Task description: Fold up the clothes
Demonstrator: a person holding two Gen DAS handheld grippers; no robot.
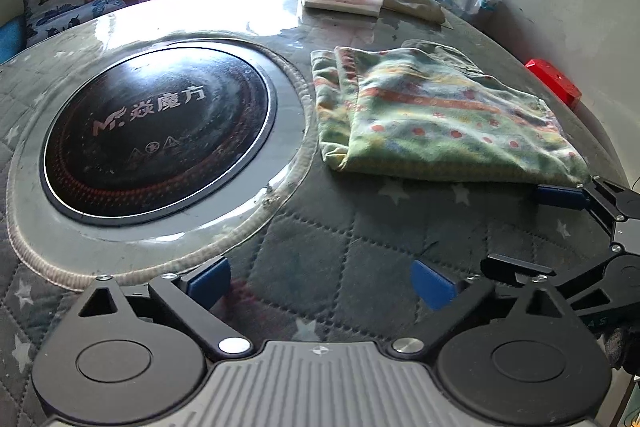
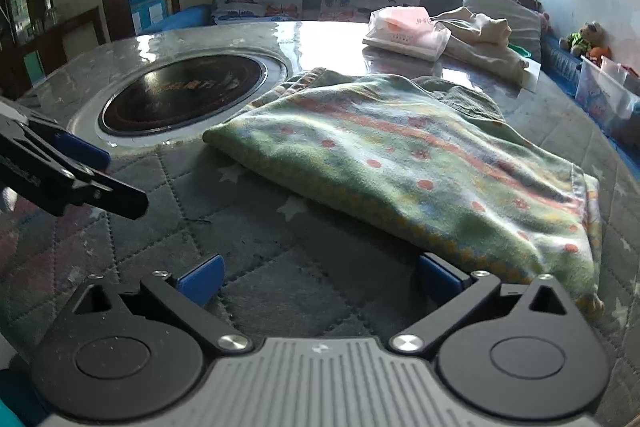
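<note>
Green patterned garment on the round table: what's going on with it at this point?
The green patterned garment lies folded into a flat bundle on the quilted table cover, beside the built-in induction cooktop. Neither claw holds anything: the left claw hangs open over bare cover, and the right claw is open at the garment's near edge, one finger against the cloth. A beige garment sits unfolded at the far side next to a tissue pack.

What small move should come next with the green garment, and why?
Probably close the right gripper on the near corner of the green garment. Both grippers are open and empty; the right one's finger already touches that edge, while the left gripper sits apart over bare cover. The garment looks folded once, so another fold seems due.
</note>
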